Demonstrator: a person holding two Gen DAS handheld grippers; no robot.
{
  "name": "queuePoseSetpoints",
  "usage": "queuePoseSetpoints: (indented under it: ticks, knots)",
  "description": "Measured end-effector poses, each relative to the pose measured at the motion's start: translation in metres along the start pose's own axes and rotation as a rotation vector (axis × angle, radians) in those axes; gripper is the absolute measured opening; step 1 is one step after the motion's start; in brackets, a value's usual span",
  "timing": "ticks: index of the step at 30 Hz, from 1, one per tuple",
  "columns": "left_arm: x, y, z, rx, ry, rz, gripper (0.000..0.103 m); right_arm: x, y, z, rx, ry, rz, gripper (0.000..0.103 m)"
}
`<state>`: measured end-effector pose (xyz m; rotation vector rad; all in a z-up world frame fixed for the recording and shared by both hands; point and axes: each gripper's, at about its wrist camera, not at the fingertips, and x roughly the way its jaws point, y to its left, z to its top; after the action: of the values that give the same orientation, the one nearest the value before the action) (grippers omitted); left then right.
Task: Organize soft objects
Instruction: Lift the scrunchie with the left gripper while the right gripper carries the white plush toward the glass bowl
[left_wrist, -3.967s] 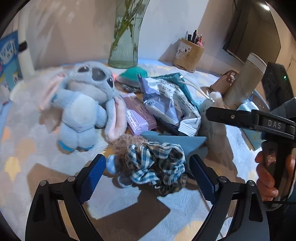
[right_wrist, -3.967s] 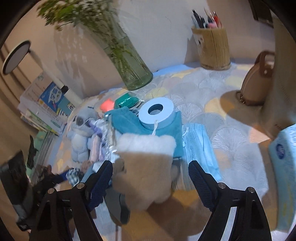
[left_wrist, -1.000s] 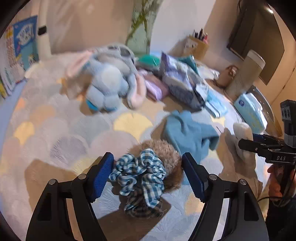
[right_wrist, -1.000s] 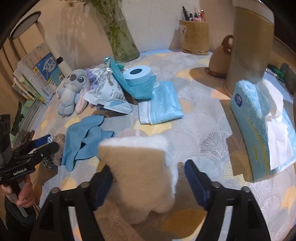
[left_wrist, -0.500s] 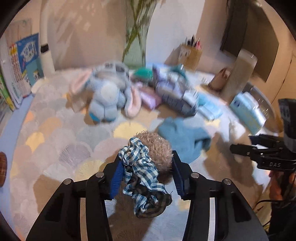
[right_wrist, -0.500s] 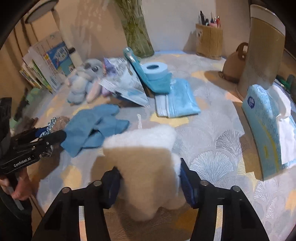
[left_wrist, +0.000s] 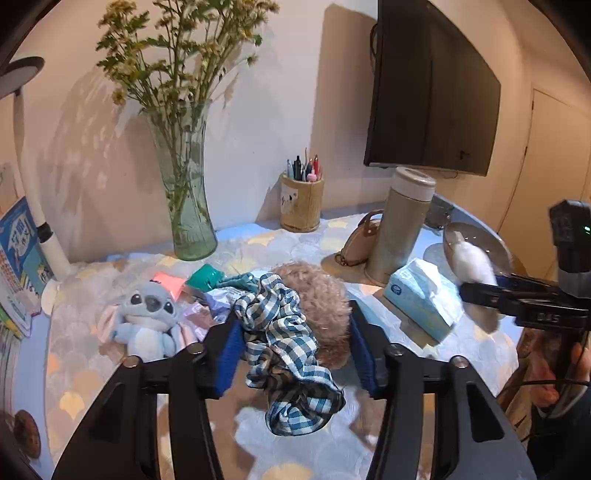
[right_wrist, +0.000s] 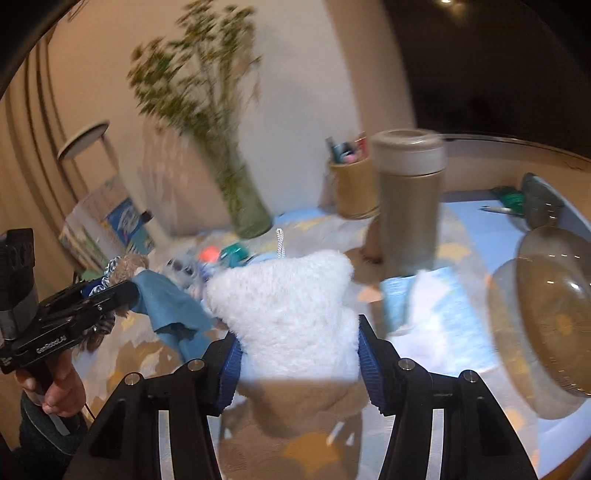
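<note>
Holding a blue-and-white checked scrunchie (left_wrist: 286, 328) together with a brown fuzzy scrunchie (left_wrist: 321, 306), your left claw (left_wrist: 295, 354) has its blue pads pressed on the bundle from both sides, though the jaws are easing apart a little; the checked cloth droops below the pads, clear of the bench (left_wrist: 74, 354). Beyond that claw's left finger sits a blue plush toy (left_wrist: 147, 321), and past its right finger a tissue pack (left_wrist: 421, 299) lies in front of a grey flask (left_wrist: 399, 229). Further right, your right claw (left_wrist: 480, 291) carries something white and fluffy. From the right wrist view, your right claw (right_wrist: 297, 354) is clamped on a white fluffy plush (right_wrist: 291, 306), lifted off the bench, with a small loop sticking up from its top. Off to that claw's left, your left claw (right_wrist: 107, 291) shows with the scrunchies, beside a blue cloth (right_wrist: 166, 302).
</note>
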<state>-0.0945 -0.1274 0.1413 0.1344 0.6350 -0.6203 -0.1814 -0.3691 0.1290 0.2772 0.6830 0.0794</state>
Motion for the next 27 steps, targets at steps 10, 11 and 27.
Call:
queuePoseSetpoints:
  ticks: [10, 11, 27]
  knots:
    - [0.049, 0.026, -0.078, -0.08, 0.309, 0.115, 0.052, 0.013, -0.032, -0.028, 0.073, 0.078, 0.007, 0.055]
    - [0.049, 0.03, -0.084, -0.093, 0.318, 0.124, 0.052, 0.017, -0.031, -0.029, 0.074, 0.083, 0.016, 0.055]
    - [0.026, 0.072, -0.126, -0.244, 0.303, 0.129, 0.064, 0.05, -0.007, -0.039, 0.037, 0.17, 0.073, 0.056]
